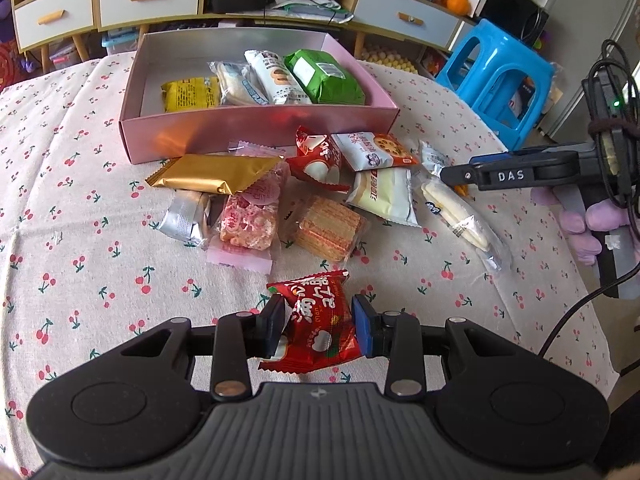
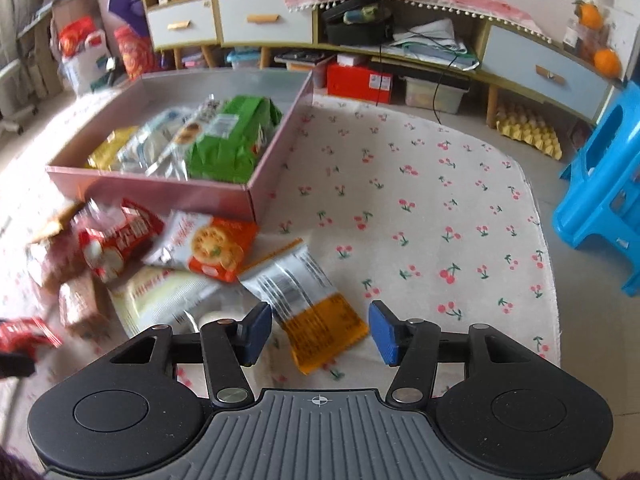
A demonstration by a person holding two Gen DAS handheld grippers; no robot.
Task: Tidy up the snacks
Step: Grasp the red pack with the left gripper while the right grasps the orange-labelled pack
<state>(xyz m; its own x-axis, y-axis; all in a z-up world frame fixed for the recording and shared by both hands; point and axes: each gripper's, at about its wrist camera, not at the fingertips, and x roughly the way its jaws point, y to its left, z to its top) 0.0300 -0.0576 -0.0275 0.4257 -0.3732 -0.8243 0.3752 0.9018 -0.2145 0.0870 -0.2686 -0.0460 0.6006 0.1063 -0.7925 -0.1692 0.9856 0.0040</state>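
My left gripper (image 1: 318,320) is shut on a red snack packet (image 1: 316,332), held just above the cherry-print tablecloth (image 1: 100,240). Beyond it lies a pile of loose snacks: a gold packet (image 1: 212,174), a pink bar (image 1: 248,220), a wafer pack (image 1: 328,232) and a second red packet (image 1: 320,160). Behind the pile stands the pink box (image 1: 260,128), holding a yellow packet (image 1: 190,94), a green packet (image 1: 324,78) and white ones. My right gripper (image 2: 320,330) is open over an orange-and-clear packet (image 2: 316,308) that lies between its fingers. A cracker packet (image 2: 208,248) lies just left of it.
A blue plastic stool (image 1: 496,80) stands off the table's right side. A low cabinet with drawers (image 2: 264,20) runs along the back. The table's rounded edge (image 2: 540,240) is close on the right. A hand in a purple glove (image 1: 580,228) holds the right gripper.
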